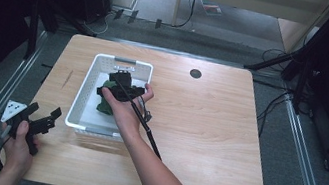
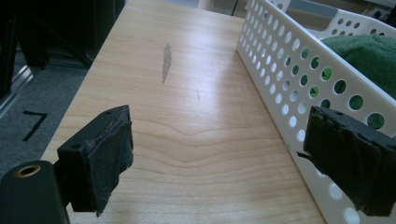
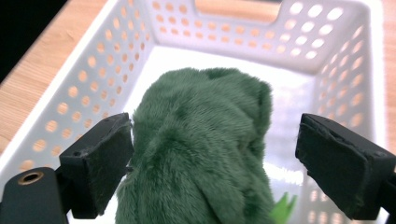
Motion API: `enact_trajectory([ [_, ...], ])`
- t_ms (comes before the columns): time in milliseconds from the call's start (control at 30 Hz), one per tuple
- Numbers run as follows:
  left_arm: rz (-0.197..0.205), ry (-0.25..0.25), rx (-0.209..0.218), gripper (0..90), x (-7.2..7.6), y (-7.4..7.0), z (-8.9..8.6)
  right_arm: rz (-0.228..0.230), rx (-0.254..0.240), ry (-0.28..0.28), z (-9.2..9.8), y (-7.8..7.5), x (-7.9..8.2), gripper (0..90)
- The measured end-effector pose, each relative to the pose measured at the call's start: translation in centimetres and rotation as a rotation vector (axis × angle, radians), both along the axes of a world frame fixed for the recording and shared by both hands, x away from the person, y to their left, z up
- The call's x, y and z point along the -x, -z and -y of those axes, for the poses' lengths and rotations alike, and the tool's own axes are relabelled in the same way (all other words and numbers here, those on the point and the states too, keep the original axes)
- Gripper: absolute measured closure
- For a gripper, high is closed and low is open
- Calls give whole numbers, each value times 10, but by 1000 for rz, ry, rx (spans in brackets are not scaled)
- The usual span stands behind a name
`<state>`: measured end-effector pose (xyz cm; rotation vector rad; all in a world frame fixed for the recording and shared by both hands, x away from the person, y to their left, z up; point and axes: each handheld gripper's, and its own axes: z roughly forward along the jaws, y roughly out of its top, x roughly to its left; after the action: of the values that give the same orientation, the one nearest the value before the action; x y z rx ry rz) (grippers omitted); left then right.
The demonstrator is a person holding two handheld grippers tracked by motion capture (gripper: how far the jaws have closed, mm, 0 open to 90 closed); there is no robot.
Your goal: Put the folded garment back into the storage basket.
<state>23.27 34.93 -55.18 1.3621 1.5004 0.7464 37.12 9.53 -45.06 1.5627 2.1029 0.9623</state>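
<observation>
A white perforated basket stands on the wooden worktop, left of its centre and toward the far edge. Inside it lies a green plush toy, resting on the basket floor. The right tool reaches down into the basket with its jaws spread wide, one on either side of the toy; the left pad touches the fur, while the other stands apart from it. The left tool is held near the worktop's front left corner, just beside the basket's outer wall, jaws released and gripping nothing above bare wood.
</observation>
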Motion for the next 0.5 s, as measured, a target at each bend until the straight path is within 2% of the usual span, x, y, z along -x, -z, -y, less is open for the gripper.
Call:
enact_trajectory([
  [167, 0, 0, 0, 93, 0, 0, 0, 39, -13, -9, 13, -10, 6, 114],
  [200, 2, 1, -2, 93, 0, 0, 0, 54, -20, -12, 21, -15, 9, 117],
  [267, 0, 2, -3, 93, 0, 0, 0, 58, -23, -13, 24, -16, 10, 117],
  [333, 0, 1, -4, 92, 0, 0, 0, 89, -32, -24, 35, -22, 15, 117],
  [400, 0, 1, -4, 93, 0, 0, 0, 95, -33, -24, 38, -23, 16, 117],
  [500, -1, 1, -5, 93, 0, 0, 0, 116, -47, -24, 53, -27, 18, 117],
])
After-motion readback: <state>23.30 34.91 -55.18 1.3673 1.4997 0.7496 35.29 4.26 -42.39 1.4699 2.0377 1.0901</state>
